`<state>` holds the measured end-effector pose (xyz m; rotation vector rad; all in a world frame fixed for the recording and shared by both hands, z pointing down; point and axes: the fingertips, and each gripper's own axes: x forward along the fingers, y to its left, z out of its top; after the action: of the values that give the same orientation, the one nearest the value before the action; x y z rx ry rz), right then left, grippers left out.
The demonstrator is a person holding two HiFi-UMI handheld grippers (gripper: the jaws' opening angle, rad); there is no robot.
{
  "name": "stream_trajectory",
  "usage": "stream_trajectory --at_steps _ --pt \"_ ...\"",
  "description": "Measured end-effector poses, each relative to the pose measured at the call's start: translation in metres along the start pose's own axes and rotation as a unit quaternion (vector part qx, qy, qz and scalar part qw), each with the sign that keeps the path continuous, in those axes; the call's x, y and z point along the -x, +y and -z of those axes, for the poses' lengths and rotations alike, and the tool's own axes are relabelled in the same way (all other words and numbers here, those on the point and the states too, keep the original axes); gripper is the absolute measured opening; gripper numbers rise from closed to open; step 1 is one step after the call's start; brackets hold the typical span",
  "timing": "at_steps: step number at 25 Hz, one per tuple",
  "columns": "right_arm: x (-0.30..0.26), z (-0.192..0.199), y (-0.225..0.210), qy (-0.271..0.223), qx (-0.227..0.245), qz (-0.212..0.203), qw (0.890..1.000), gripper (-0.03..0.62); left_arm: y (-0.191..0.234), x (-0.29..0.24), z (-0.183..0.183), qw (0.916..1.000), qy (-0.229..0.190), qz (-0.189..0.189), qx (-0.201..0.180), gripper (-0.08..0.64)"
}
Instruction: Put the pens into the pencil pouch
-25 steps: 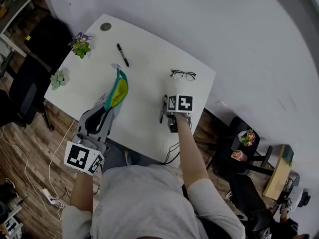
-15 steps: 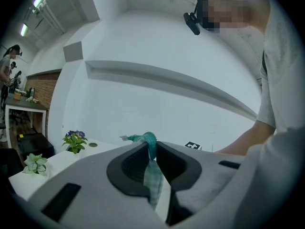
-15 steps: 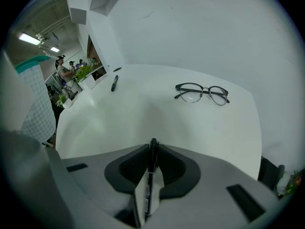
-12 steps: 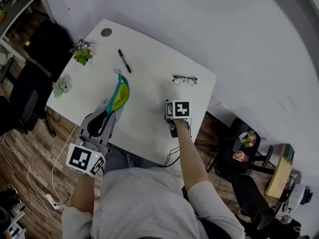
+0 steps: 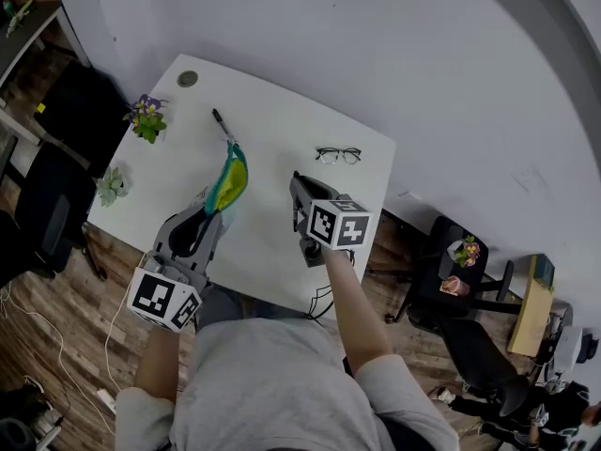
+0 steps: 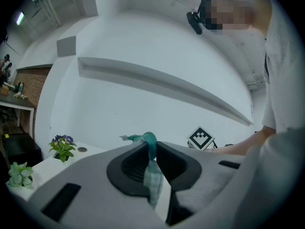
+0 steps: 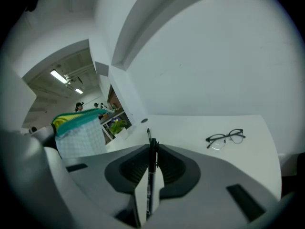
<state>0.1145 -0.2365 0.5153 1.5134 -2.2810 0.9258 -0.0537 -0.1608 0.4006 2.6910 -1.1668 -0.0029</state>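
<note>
The teal and yellow pencil pouch (image 5: 226,179) hangs over the white table (image 5: 274,111), and my left gripper (image 5: 208,217) is shut on its near end. In the left gripper view the jaws (image 6: 151,150) pinch the checked teal fabric (image 6: 152,175). My right gripper (image 5: 299,194) is raised above the table to the right of the pouch, shut on a black pen (image 7: 151,175) that stands upright between its jaws (image 7: 152,149). In the right gripper view the pouch (image 7: 79,133) shows to the left. A second black pen (image 5: 223,126) lies on the table just beyond the pouch's far tip.
A pair of glasses (image 5: 338,155) lies at the table's right side. Two small potted plants (image 5: 146,118) (image 5: 111,186) stand along the left edge, with a round grommet (image 5: 188,78) at the far corner. Chairs stand on the wooden floor to the left and right.
The right gripper has risen off the table with the black pen and come closer to the pouch. The left gripper holds the pouch as before.
</note>
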Motion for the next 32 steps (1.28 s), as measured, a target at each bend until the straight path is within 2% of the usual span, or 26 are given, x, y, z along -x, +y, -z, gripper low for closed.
stream_trajectory --at_steps 5,15,20,26,32 --pt "0.024 -0.038 0.037 -0.077 0.019 -0.024 0.997 0.071 -0.001 -0.003 -0.005 0.9998 -0.002 0.021 -0.002 0.064" --pt "0.065 -0.076 0.083 -0.183 0.050 -0.041 0.981 0.071 -0.004 -0.008 -0.006 0.9980 0.000 0.064 0.000 0.064" --pt "0.091 -0.108 0.107 -0.249 0.071 -0.057 0.964 0.071 -0.010 -0.012 -0.010 0.9964 -0.002 0.085 0.000 0.064" --pt "0.122 -0.150 0.137 -0.326 0.098 -0.082 0.937 0.071 -0.016 -0.015 -0.013 0.9946 -0.003 0.104 -0.001 0.064" --pt "0.128 -0.172 0.162 -0.364 0.126 -0.099 0.917 0.071 -0.021 -0.014 -0.015 0.9933 -0.008 0.115 0.002 0.064"
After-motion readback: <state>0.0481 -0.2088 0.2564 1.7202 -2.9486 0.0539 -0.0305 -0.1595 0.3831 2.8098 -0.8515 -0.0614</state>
